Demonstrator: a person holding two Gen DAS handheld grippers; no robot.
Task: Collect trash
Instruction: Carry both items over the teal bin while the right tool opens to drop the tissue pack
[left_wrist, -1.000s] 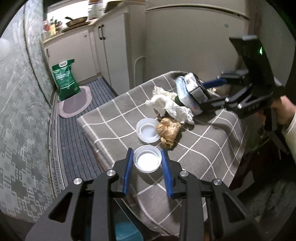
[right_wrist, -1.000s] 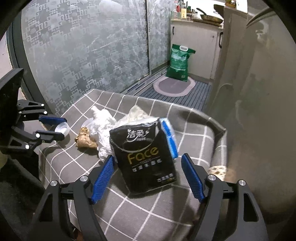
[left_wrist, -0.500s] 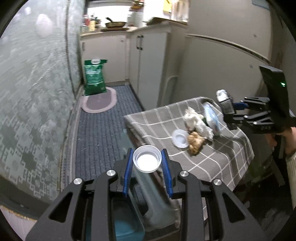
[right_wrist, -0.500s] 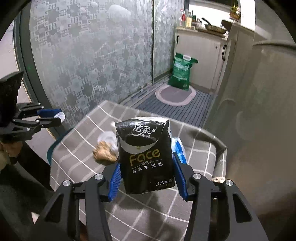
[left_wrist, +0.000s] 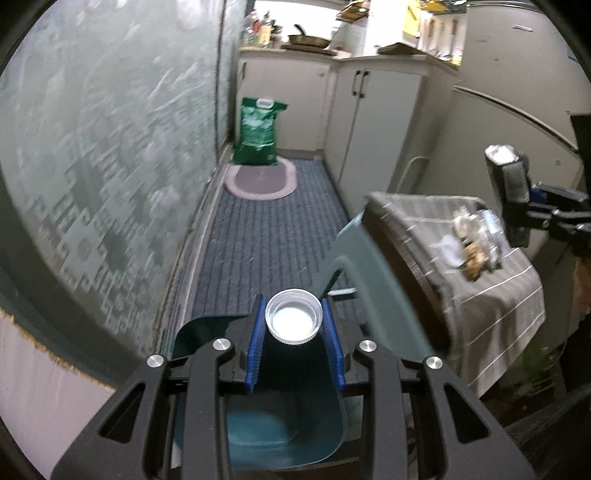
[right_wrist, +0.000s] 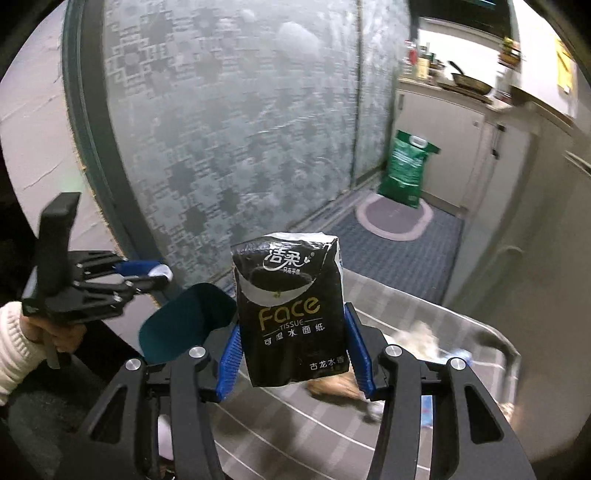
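Note:
My left gripper (left_wrist: 294, 325) is shut on a white plastic cap (left_wrist: 294, 322) and holds it over an open teal trash bin (left_wrist: 284, 432) beside the table. My right gripper (right_wrist: 293, 350) is shut on a black tissue pack (right_wrist: 291, 314) printed "Face", held upright above the table. The left gripper also shows in the right wrist view (right_wrist: 147, 275), above the bin's raised lid (right_wrist: 184, 321). Crumpled white paper (left_wrist: 467, 223), a brown scrap (left_wrist: 472, 254) and a white lid (left_wrist: 448, 249) lie on the checked tablecloth (left_wrist: 491, 306).
A patterned glass door (left_wrist: 92, 147) runs along the left. A green bag (left_wrist: 257, 131) and an oval mat (left_wrist: 260, 182) sit at the far end of the ribbed floor. White cabinets (left_wrist: 365, 122) stand behind the table.
My left gripper carried the cap off the table and over the bin. My right gripper closed on the tissue pack and lifted it off the table.

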